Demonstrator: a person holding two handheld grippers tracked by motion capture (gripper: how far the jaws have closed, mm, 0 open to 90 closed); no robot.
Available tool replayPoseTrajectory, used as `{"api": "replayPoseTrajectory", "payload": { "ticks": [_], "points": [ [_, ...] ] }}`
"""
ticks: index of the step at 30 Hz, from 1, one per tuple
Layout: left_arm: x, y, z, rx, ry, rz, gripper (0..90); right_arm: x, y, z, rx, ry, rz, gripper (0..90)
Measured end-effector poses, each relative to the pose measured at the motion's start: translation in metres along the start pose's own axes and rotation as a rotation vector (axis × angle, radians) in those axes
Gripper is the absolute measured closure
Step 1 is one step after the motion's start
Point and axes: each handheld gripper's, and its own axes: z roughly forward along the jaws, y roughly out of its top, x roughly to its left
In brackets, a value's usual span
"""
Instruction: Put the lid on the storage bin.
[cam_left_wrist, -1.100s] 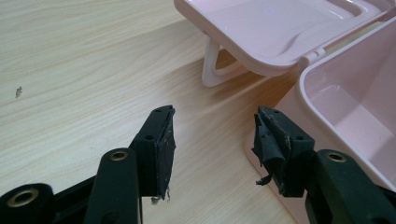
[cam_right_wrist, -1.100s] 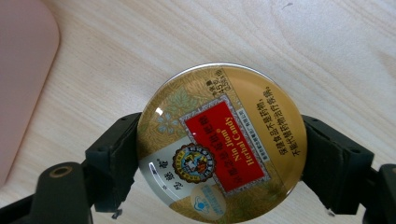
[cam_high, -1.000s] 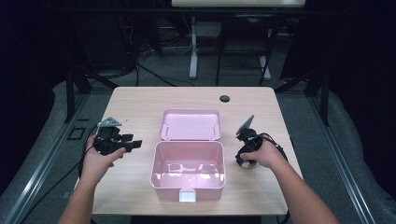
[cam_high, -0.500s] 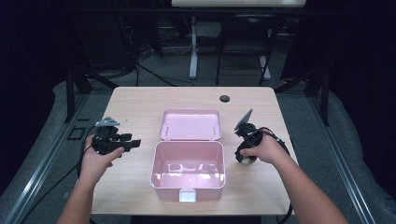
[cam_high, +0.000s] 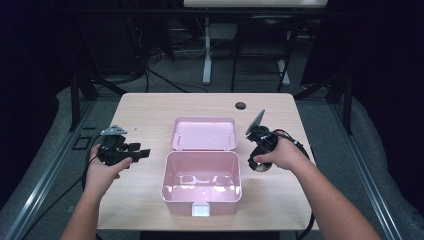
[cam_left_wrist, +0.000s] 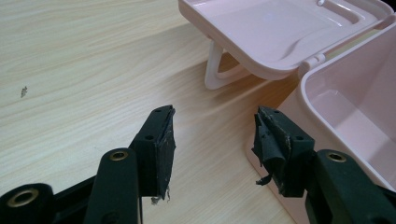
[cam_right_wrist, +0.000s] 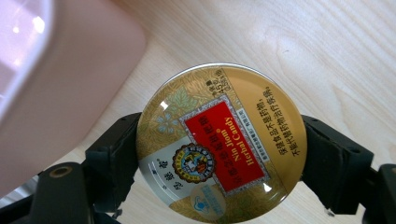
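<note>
A: Start at the left. What are the left tongs doing?

B: Parked over the worktop, just left of the pink box. Jaws spread, nothing between them. In the left gripper view they point toward the box's near corner, pads frayed. My guess is that they stand by to steady the box, since it is light plastic and could slide.

A: And the box?

B: Middle of the worktop, open. Its lid is folded flat back on the far side, propped on its carry handle, so the mouth faces straight up. The inside looks bare, apart from moulded ridges on the floor.

A: The right side?

B: The right tongs are closed on a round gold candy tin, gripped by its rim on opposite edges, printed face toward the camera. It reads "Nin Jiom Herbal Candy". Holding by the rim keeps the flat tin level.

A: Where is the tin relative to the box?

B: Just right of the box wall, low over the worktop; I cannot tell whether it touches the wood. In the high view the hand covers most of it. A small dark hole sits near the far edge, uninvolved.
</note>
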Motion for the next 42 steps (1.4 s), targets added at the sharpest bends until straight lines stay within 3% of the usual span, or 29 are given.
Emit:
{"api": "replayPoseTrajectory", "payload": {
  "ticks": [20, 31, 38, 39, 41, 42],
  "points": [
    [0.001, 0.0, 0.0, -0.003, 0.001, -0.002, 47.5, 0.019, 0.008, -0.035, 0.004, 0.006, -0.074, 20.1],
    [0.001, 0.0, 0.0, 0.004, 0.001, -0.002, 47.5, 0.031, 0.011, -0.042, 0.01, 0.014, -0.143, 20.1],
    [0.001, -0.001, 0.001, 0.004, 0.0, -0.004, 47.5, 0.043, 0.012, -0.05, 0.003, 0.001, -0.282, 20.2],
    [0.001, -0.001, 0.001, 0.003, 0.0, -0.004, 47.5, 0.044, 0.012, -0.051, -0.007, -0.001, -0.318, 20.2],
    [0.001, 0.0, 0.001, 0.004, 0.0, -0.001, 47.5, 0.049, 0.011, -0.054, -0.027, -0.005, -0.436, 20.2],
    [0.001, 0.0, 0.001, 0.005, 0.0, -0.001, 47.5, 0.052, 0.01, -0.054, -0.031, 0.016, -0.488, 20.2]
  ]
}}
